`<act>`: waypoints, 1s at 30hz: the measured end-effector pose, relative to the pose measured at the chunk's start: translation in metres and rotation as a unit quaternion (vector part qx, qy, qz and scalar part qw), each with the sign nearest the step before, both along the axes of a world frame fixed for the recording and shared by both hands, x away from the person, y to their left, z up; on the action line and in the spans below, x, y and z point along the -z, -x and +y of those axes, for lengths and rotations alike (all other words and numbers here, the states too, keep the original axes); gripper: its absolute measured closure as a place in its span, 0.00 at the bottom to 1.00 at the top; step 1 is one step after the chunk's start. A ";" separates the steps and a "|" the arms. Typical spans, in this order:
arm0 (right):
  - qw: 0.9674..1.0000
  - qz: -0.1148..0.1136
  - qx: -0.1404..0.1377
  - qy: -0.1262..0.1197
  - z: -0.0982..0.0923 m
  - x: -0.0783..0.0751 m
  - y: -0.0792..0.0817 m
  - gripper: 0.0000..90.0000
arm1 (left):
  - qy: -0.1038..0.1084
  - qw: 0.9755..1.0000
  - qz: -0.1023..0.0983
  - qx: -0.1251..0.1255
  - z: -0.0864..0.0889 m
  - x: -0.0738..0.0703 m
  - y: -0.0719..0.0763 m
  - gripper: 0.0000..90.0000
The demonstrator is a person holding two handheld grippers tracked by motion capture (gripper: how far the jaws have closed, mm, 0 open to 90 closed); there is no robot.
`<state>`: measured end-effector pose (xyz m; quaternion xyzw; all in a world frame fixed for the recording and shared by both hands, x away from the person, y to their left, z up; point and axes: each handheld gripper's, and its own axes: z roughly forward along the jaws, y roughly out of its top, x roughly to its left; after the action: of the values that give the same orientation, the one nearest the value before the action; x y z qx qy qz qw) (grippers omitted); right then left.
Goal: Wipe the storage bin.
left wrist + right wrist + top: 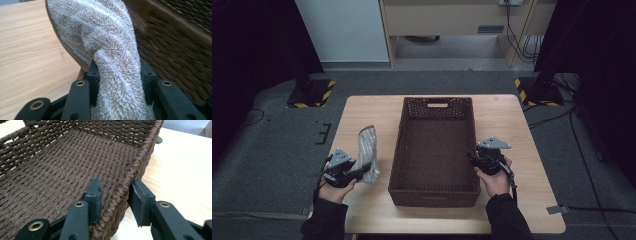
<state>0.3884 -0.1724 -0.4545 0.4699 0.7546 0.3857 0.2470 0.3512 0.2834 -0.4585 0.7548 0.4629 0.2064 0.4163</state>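
Towel (pixel 110 50), fluffy and striped, being pinched between the left gripper (pixel 362 173) pads, rising ahead of it beside the basket (pixel 398 150). Basket's right wall being clamped by the right gripper (pixel 115 195), 1 pad on each side, on the counter (pixel 517 130).

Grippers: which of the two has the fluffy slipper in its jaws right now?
The left gripper does: its jaws clamp the slipper, lifted beside the basket. The right gripper straddles the basket's right rim instead.

Slipper (pixel 366 150) left of basket (pixel 433 195)
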 end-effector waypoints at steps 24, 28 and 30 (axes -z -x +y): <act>1.000 -0.006 0.001 -0.021 -0.005 0.003 0.000 0.62 | -0.080 0.993 0.045 -0.077 0.036 0.040 -0.036 0.65; 1.000 -0.002 0.000 -0.017 -0.006 0.002 0.000 0.57 | -0.081 0.993 0.044 -0.076 0.035 0.043 -0.037 0.61; 1.000 0.000 -0.001 -0.016 -0.005 0.001 0.001 0.56 | -0.079 0.993 0.042 -0.078 0.035 0.043 -0.037 0.58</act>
<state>0.3876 -0.1778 -0.4556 0.4727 0.7492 0.3977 0.2389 0.3882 0.3188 -0.5016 0.7553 0.5193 0.2425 0.3180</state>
